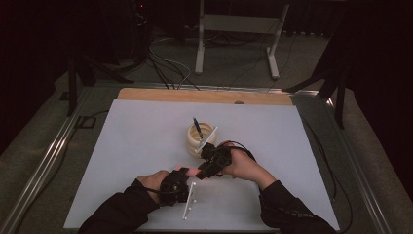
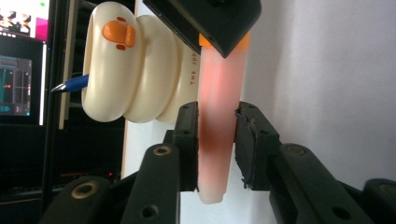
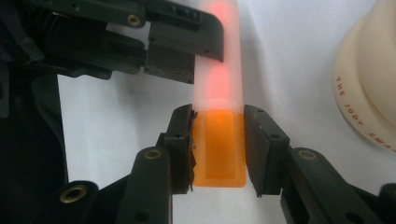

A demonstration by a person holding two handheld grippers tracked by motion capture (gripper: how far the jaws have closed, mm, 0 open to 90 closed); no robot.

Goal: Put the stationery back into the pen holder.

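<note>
A highlighter (image 1: 195, 171) with a frosted pink barrel (image 2: 217, 88) and an orange end (image 3: 219, 149) is held level above the white table between both grippers. My left gripper (image 2: 216, 116) is shut on the pink barrel near its rounded tip. My right gripper (image 3: 218, 116) is shut on the orange end. In the high view the left gripper (image 1: 186, 173) and right gripper (image 1: 203, 170) meet tip to tip in front of a cream duck-shaped pen holder (image 1: 200, 138). A blue pen (image 1: 196, 128) stands in that holder.
The white table top (image 1: 136, 146) has a wooden strip (image 1: 204, 96) along its far edge and metal rails at the sides. Cables and a white stand frame (image 1: 236, 22) lie on the floor beyond. A lit monitor (image 2: 18, 70) stands past the holder (image 2: 135, 70).
</note>
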